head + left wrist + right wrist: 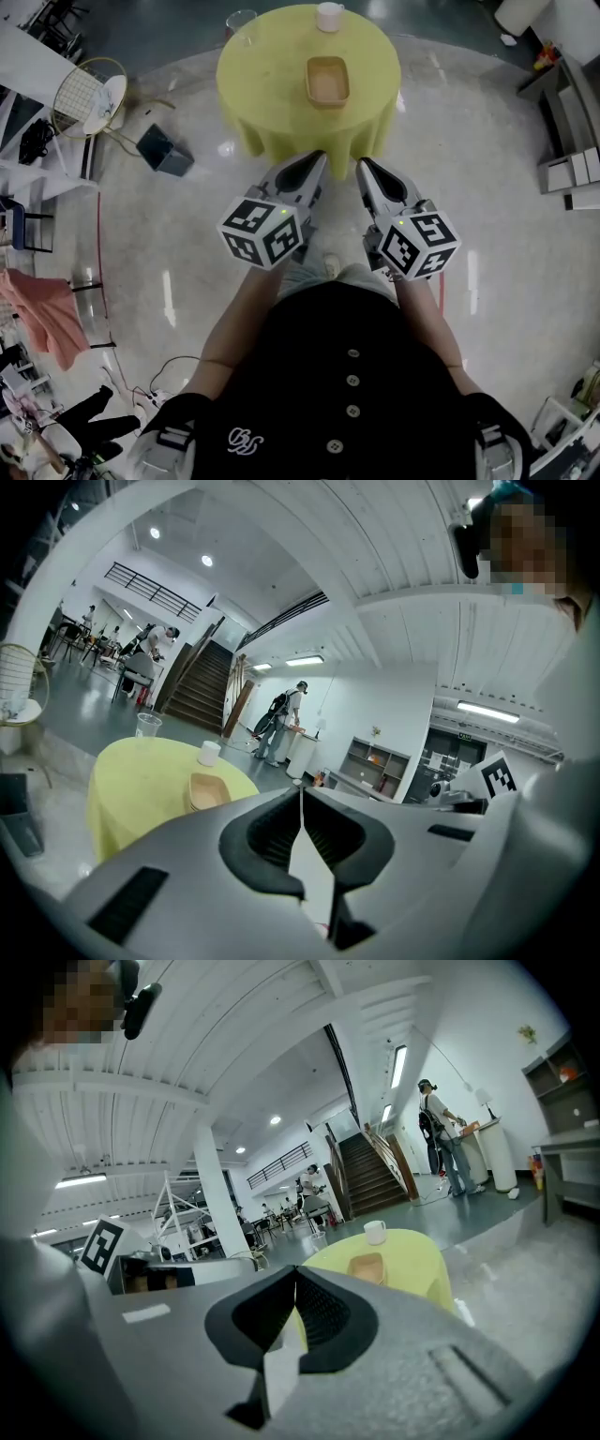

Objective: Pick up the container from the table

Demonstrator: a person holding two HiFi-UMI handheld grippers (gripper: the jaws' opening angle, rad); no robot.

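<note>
A tan oblong container [328, 81] lies near the middle of a round table with a yellow cloth [272, 112]. The left gripper view shows the container [208, 790] on the cloth, and in the right gripper view the container [367, 1267] sits below a white cup. My left gripper [317, 159] and right gripper [364, 165] are side by side, short of the table's near edge. Both point toward the table and are shut with nothing between the jaws.
A white cup [329, 16] stands at the table's far edge and a clear plastic cup [241, 25] at its far left. On the floor to the left are a dark box [164, 150] and a wire chair [89, 94]. Grey shelving [572, 141] stands at the right.
</note>
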